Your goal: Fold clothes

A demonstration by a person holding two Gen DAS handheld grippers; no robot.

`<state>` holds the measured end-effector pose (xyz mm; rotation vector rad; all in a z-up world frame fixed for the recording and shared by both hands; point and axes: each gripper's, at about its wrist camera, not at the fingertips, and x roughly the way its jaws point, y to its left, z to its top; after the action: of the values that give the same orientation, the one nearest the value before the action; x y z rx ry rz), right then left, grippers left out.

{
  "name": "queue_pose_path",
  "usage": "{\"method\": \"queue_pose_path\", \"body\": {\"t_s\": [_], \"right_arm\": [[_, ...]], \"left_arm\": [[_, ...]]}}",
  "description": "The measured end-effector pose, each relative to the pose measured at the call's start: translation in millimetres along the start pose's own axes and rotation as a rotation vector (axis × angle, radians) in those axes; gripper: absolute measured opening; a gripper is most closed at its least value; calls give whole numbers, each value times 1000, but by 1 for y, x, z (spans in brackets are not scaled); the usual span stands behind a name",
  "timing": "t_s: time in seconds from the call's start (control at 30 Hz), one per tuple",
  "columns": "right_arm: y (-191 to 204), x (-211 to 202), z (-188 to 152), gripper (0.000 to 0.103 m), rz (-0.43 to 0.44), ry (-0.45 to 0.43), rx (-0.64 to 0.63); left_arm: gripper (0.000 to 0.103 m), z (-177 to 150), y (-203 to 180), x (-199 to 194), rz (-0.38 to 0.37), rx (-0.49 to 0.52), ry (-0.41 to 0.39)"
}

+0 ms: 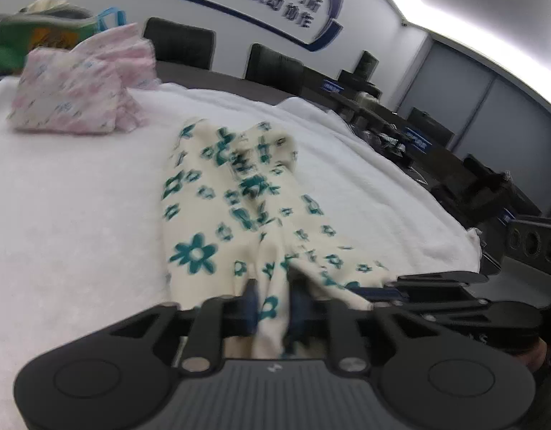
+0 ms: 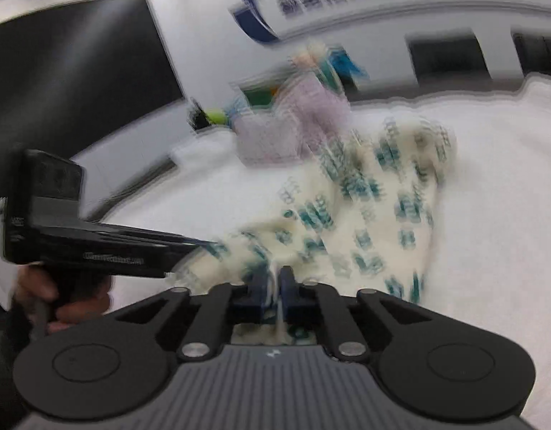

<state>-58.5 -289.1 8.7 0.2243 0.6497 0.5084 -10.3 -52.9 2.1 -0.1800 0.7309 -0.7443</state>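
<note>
Right hand-held gripper (image 2: pixel 274 286): blue fingers (image 2: pixel 258 286) closed on the near edge of the cream garment with teal flowers (image 2: pixel 365 215). The garment extends away across the white cloth-covered table (image 2: pixel 490 251). Left hand-held gripper (image 2: pixel 203 245): enters from the left, tip at the garment's left edge; jaw position cannot be determined. A folded pink garment (image 2: pixel 293 132) lies beyond. The view is motion-blurred.
</note>
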Motion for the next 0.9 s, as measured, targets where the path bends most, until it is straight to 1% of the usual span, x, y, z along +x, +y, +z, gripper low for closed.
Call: {"method": "queue_pose_path", "body": {"t_s": [0.03, 0.07, 0.1, 0.13, 0.17, 0.23, 0.27, 0.3, 0.33, 0.37, 0.43, 0.5, 0.53, 0.63, 0.7, 0.73, 0.77, 0.8, 0.83, 0.87, 0.9], "right_arm": [[0, 1, -2, 12, 3, -9, -7], [2, -1, -2, 22, 0, -21, -20], [3, -6, -1, 43, -10, -33, -33], [4, -16, 0, 53, -28, -61, -53], [5, -27, 0, 62, -48, -94, -76], [7, -53, 0, 63, -76, -159, -136], [8, -66, -2, 65, -84, -181, -171], [9, -78, -3, 69, -94, -200, -206], [9, -86, -5, 71, -101, -210, -237], [10, -93, -8, 72, -100, -209, -264], [14, -105, -15, 73, -95, -201, -319], [19, -107, -24, 73, -71, -168, -359], [24, -104, -31, 73, -56, -137, -388], [40, -93, -48, 73, -55, -62, -505], [44, -86, -59, 73, -65, -39, -567], [44, -82, -63, 73, -79, -29, -584], [41, -79, -64, 70, -85, -25, -583], [37, -76, -63, 60, -89, -22, -576], [34, -73, -62, 50, -93, -20, -569], [30, -70, -61, 32, -96, -17, -562], [26, -67, -60, 23, -100, -15, -555]], "left_arm": [[42, -2, 1, -4, -6, -2, -9], [58, -2, 2, -11, -7, -4, -18], [64, -4, 3, -22, -9, -3, -44], [71, -6, 4, -35, -24, 10, -75], [72, -9, 4, -48, -42, 28, -106], [75, -17, 5, -74, -87, 76, -151], [79, -22, 4, -84, -93, 109, -161], [82, -28, 2, -94, -93, 145, -167], [85, -34, 0, -104, -92, 181, -173], [85, -41, -3, -110, -76, 217, -175], [85, -52, -10, -115, -33, 275, -157], [85, -62, -19, -114, -1, 320, -136], [84, -66, -22, -113, 1, 347, -131], [84, -72, -33, -103, -6, 451, -113], [81, -71, -40, -91, 19, 511, -83], [75, -69, -43, -83, 36, 530, -68], [65, -65, -43, -75, 47, 536, -48], [56, -62, -44, -67, 57, 537, -26], [30, -58, -43, -60, 65, 535, -1], [17, -54, -42, -54, 56, 533, 23], [16, -51, -41, -52, 38, 536, 37]]}}
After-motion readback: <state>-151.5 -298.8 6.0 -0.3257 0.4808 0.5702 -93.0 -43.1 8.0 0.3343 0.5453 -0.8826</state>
